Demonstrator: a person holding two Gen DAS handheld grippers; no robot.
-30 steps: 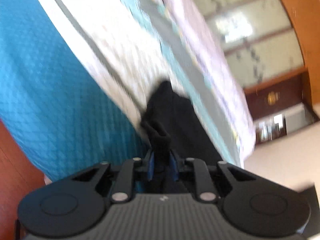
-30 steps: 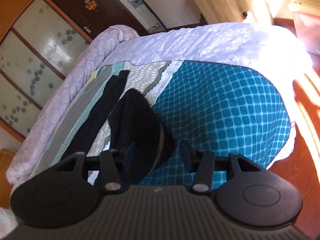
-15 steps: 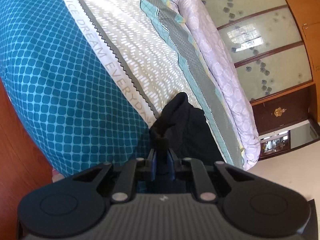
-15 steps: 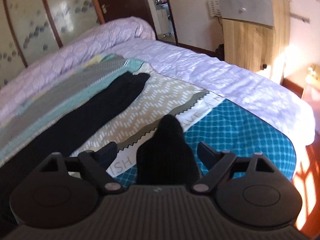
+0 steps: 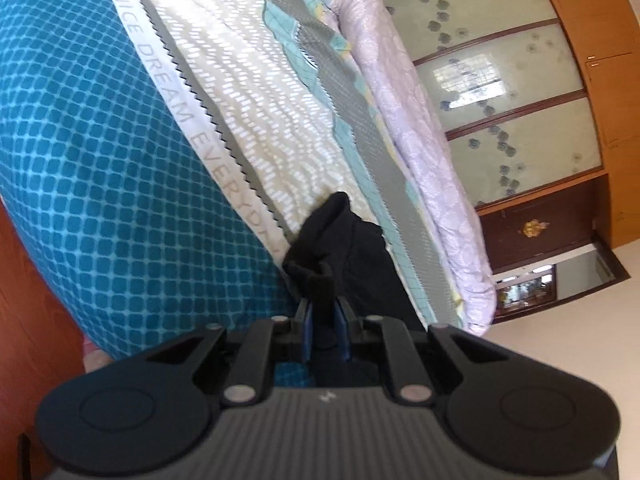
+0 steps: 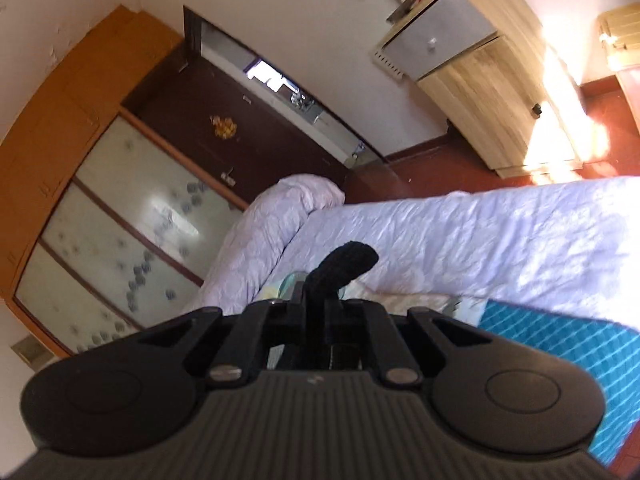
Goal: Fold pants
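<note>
The right gripper, fingers now clamped on the black pants, has been raised off the bed, while the left gripper pinches the pants' other end, their length trailing away along the bed.

The left wrist camera sits just behind its fingers, tilted and angled down, close over the bed with its teal patterned cover. The right wrist camera, also rolled, looks out nearly level across the bed toward a wooden cabinet. Both views share the lilac quilt, the glass-paneled wardrobe and the dark door.
</note>
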